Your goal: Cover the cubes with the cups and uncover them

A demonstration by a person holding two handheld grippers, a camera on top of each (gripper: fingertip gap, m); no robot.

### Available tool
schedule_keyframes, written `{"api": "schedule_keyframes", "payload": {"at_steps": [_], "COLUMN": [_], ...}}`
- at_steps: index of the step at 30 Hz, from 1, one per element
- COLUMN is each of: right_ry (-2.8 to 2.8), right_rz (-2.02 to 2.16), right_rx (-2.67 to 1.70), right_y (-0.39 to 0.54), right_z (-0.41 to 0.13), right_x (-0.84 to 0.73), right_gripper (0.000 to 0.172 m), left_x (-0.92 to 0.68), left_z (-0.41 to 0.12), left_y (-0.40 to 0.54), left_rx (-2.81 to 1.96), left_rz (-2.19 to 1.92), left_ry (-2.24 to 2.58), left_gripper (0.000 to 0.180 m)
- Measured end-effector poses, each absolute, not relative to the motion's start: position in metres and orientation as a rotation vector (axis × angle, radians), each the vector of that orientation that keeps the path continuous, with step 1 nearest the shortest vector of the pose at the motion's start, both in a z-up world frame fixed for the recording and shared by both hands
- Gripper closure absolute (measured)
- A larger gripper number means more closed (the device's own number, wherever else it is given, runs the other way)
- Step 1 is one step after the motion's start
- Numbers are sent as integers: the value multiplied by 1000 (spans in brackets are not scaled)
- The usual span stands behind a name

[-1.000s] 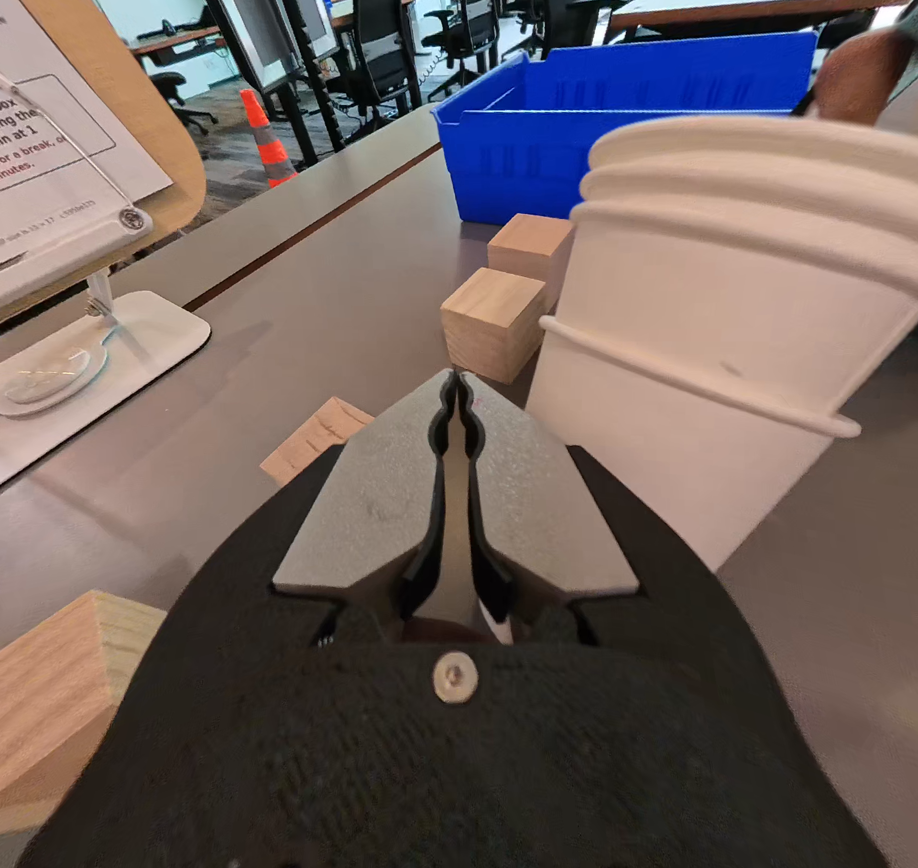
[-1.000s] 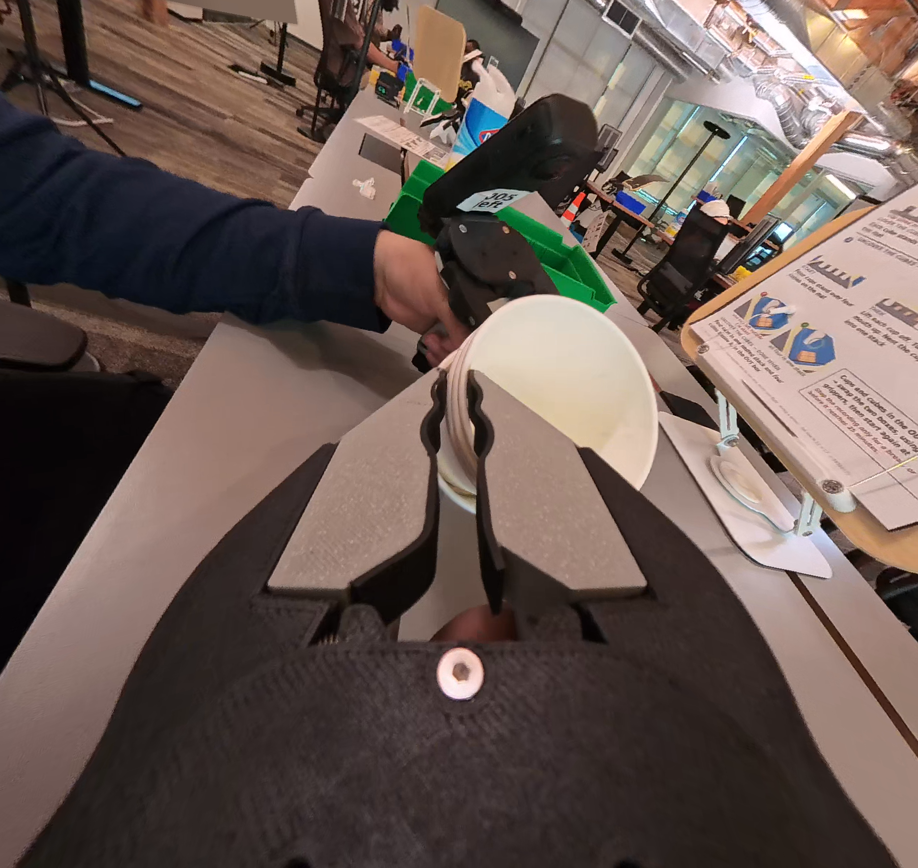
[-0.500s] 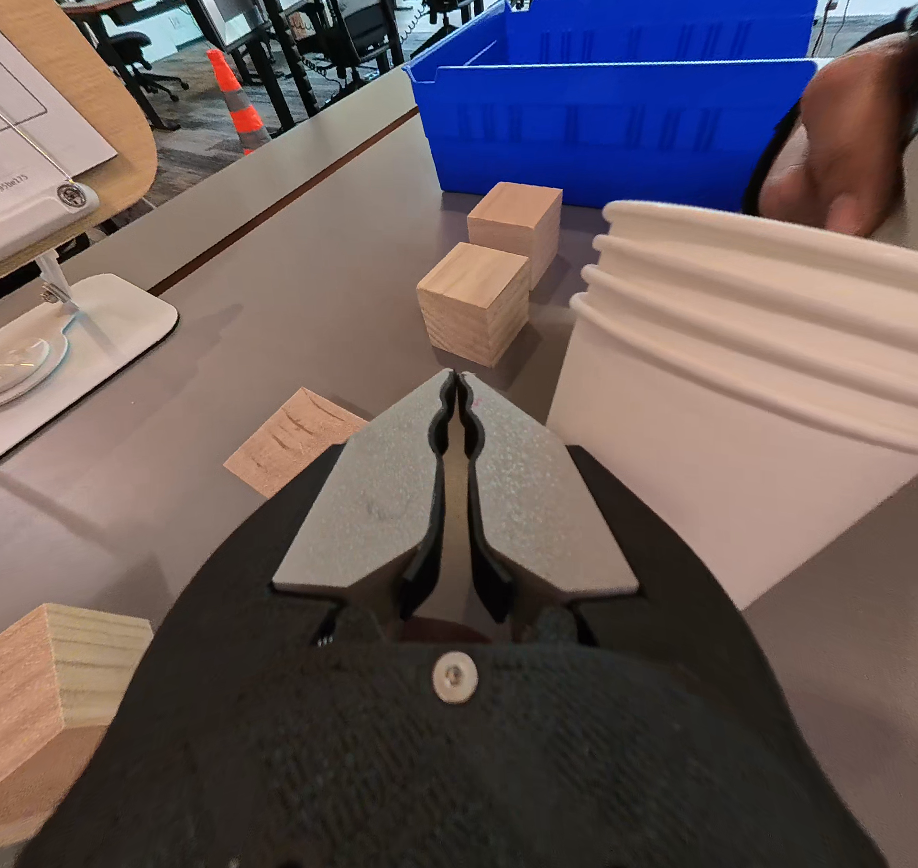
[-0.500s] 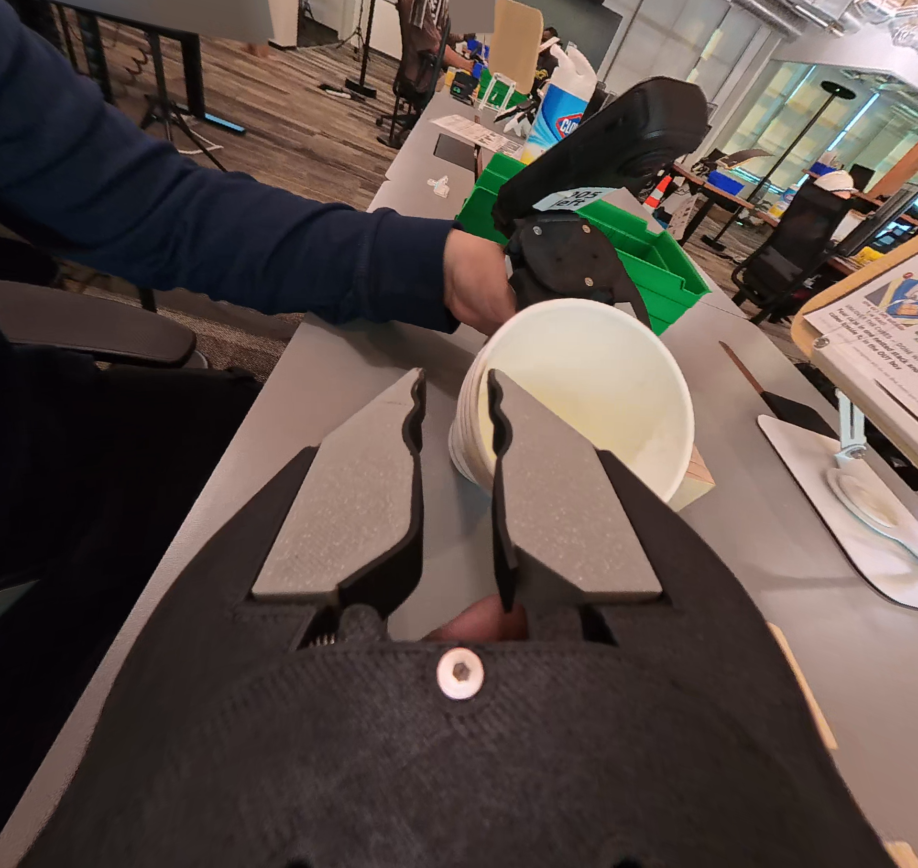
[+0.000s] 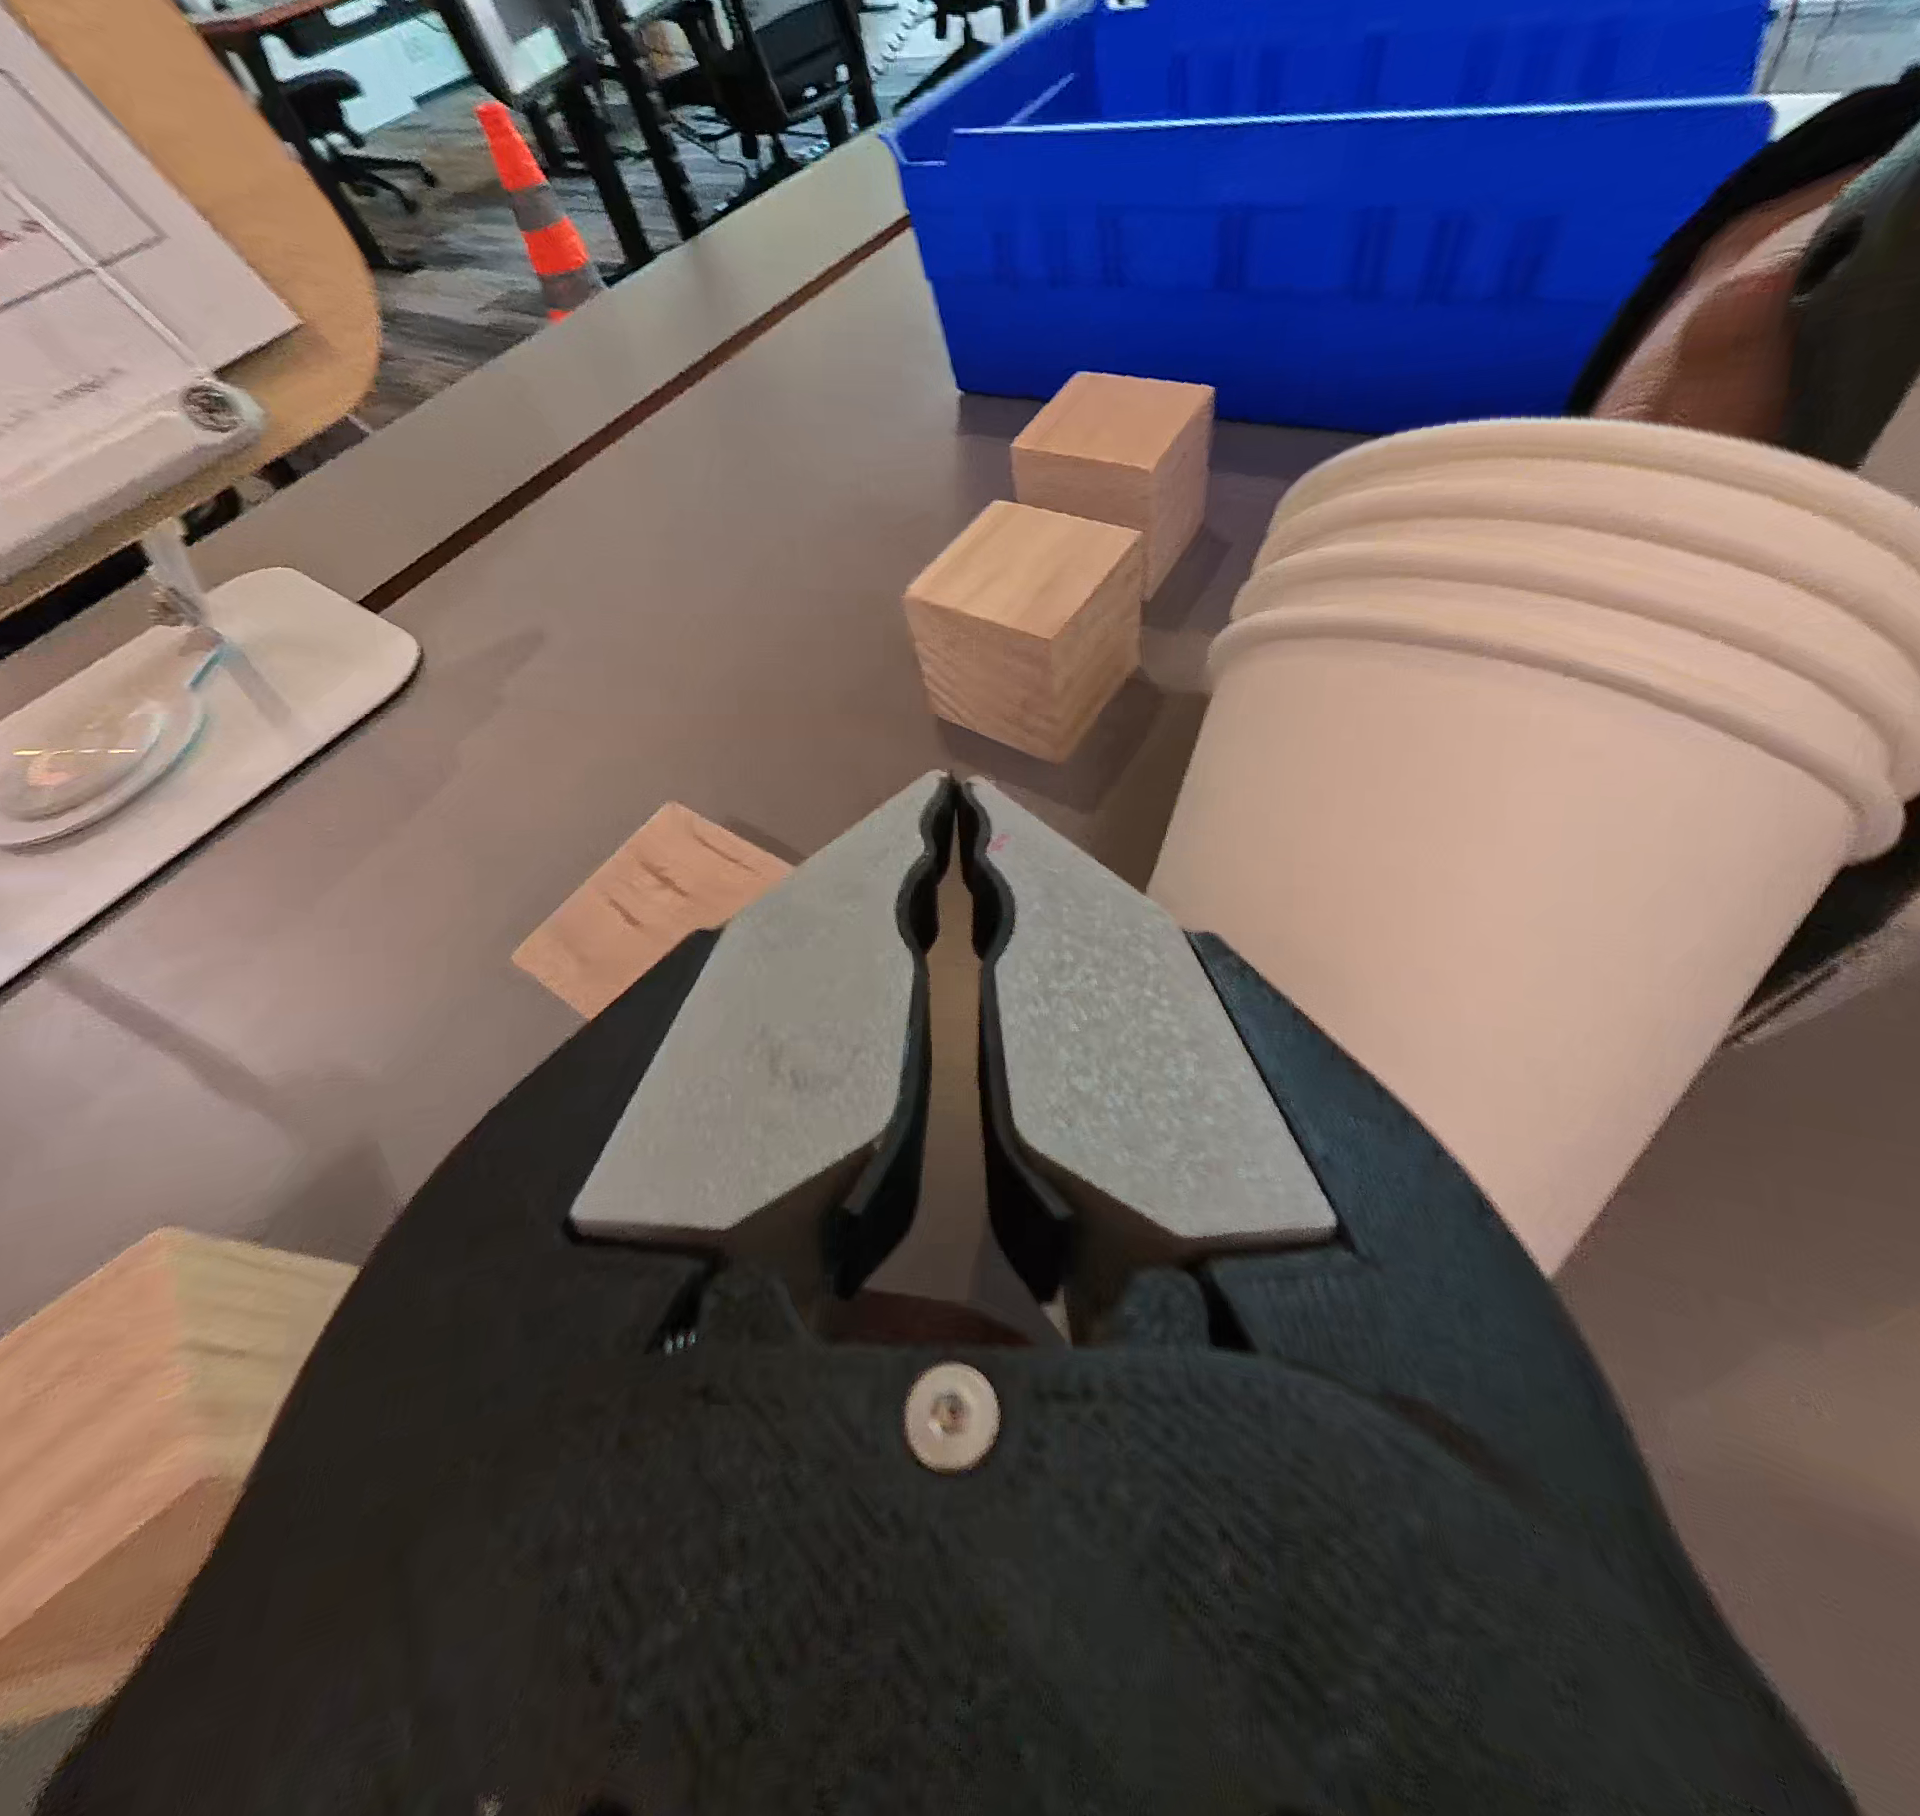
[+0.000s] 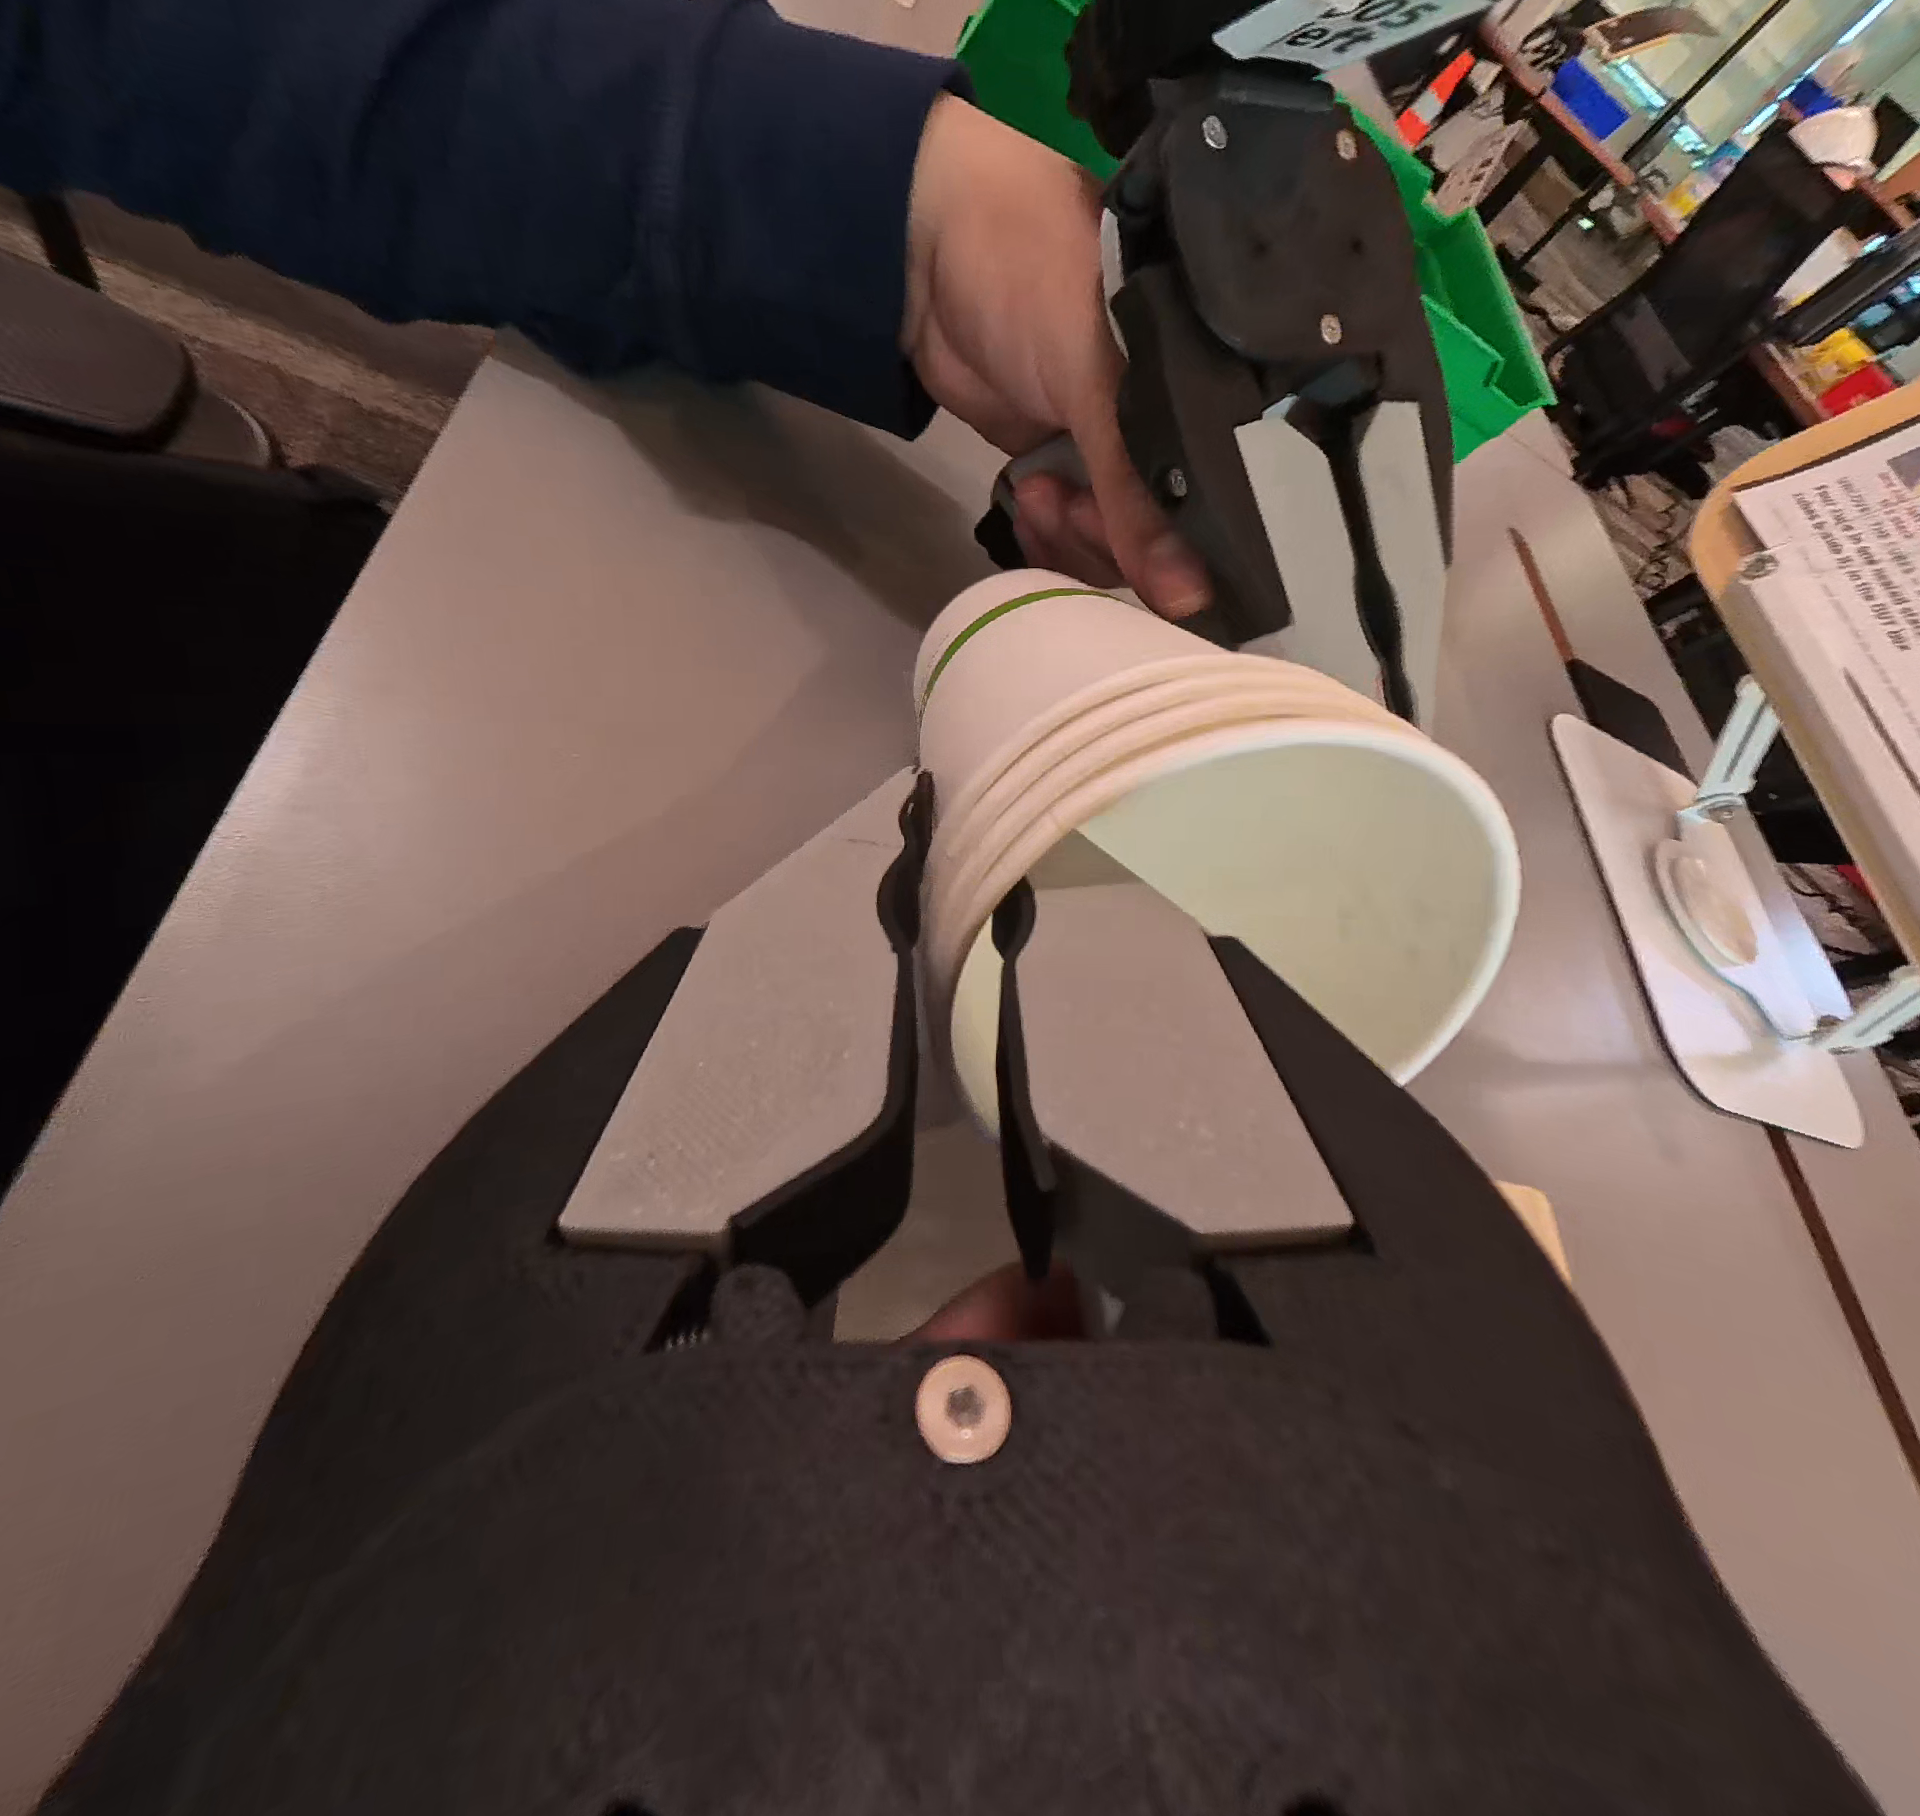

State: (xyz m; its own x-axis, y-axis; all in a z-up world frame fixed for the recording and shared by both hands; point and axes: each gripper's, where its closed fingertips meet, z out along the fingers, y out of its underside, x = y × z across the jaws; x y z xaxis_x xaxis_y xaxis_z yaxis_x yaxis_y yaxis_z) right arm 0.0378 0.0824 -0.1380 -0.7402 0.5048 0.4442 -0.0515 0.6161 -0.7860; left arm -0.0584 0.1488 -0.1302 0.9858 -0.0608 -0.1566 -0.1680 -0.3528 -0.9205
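a: right gripper [image 6: 961,893]?
b: clamped on the rim of the stack of cups [image 6: 1174,810], tipped on its side above the worktop [image 6: 520,727].
a: left gripper [image 5: 954,800]?
b: closed on nothing, cups at its 2 o'clock, cubes [image 5: 1023,628] at 12.
a: step?
b: looks like peeling one cup off; next, steady the stack.

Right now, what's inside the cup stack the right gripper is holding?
The stack of white cups is tilted with its mouth toward the right wrist camera; the visible inner wall is bare. The right gripper pinches its rim. The cup bottom is out of sight.
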Motion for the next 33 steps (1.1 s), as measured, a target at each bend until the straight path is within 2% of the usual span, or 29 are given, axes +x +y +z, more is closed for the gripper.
{"api": "schedule_keyframes", "payload": {"at_steps": [16, 24, 33], "right_ry": [-1829, -1347, -944], "right_rz": [1034, 886, 857], "right_rx": [-473, -838, -1064], "right_y": [121, 219, 301], "right_z": [-89, -41, -1], "right_x": [10, -4, 52], "right_gripper": [167, 167, 168], "left_x": [-131, -128, -126], "left_z": [-89, -85, -86], "left_y": [128, 128, 130], "left_rx": [-1726, -1702, -1703], "left_rz": [272, 273, 273], "left_ry": [-232, -215, -197], "left_gripper": [180, 180, 180]}}
